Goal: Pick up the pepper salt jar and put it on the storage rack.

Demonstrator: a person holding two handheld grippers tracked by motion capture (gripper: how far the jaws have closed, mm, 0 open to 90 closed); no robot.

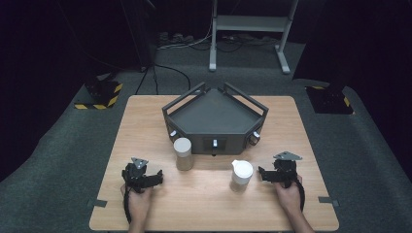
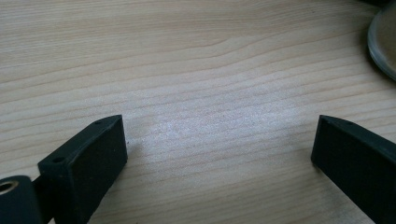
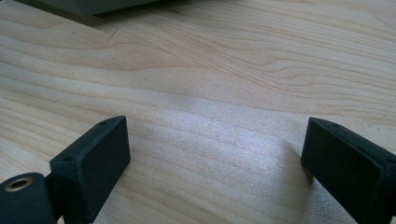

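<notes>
Item: two-gripper setup on wooden tabletop (image 1: pixel 214 204).
Left gripper (image 1: pixel 156 177): jaws wide apart, nothing betw. them, resting low near front edge.
Right gripper (image 1: pixel 263 174): jaws wide apart, empty, pointing at white pitcher (image 1: pixel 241 174), which sits just beside it.
Lidded jar (image 1: pixel 183 153): upright, near dark tray (image 1: pixel 214 119), apart from left gripper.
Progress: judged at start; nothing grasped or moved yet, all handling left.
Views: high view gives whole layout; left gripper view adds a round rim (image 2: pixel 382 42) at its edge, prob. the jar; right gripper view a tray corner (image 3: pixel 79 7).
</notes>
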